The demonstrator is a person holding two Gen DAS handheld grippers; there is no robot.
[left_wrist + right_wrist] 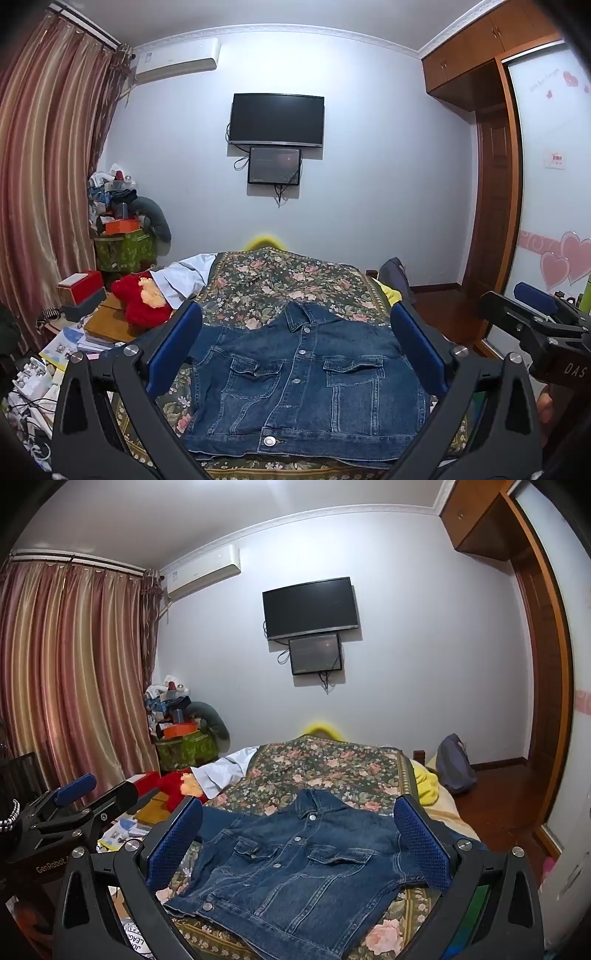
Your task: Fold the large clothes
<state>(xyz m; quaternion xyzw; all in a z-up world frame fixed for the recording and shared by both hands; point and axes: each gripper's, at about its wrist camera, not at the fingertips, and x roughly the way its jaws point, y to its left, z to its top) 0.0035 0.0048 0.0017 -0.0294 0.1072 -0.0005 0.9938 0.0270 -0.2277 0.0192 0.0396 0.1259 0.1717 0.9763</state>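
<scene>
A dark blue denim jacket [303,384] lies flat, front up and buttoned, on the floral bedspread [288,284], collar pointing away from me. In the right wrist view the same jacket [295,871] lies slightly turned. My left gripper [295,350] hovers above the jacket's near part, jaws wide open, nothing between the blue pads. My right gripper [295,834] also stands open over the jacket, empty. The right gripper shows at the right edge of the left wrist view [535,317]; the left gripper shows at the left edge of the right wrist view [74,797].
A red plush toy [142,299] and a white garment [184,277] lie at the bed's far left. A cluttered side table [74,332] stands to the left, curtains [44,184] behind it. A wardrobe [491,177] and a backpack [454,764] are to the right.
</scene>
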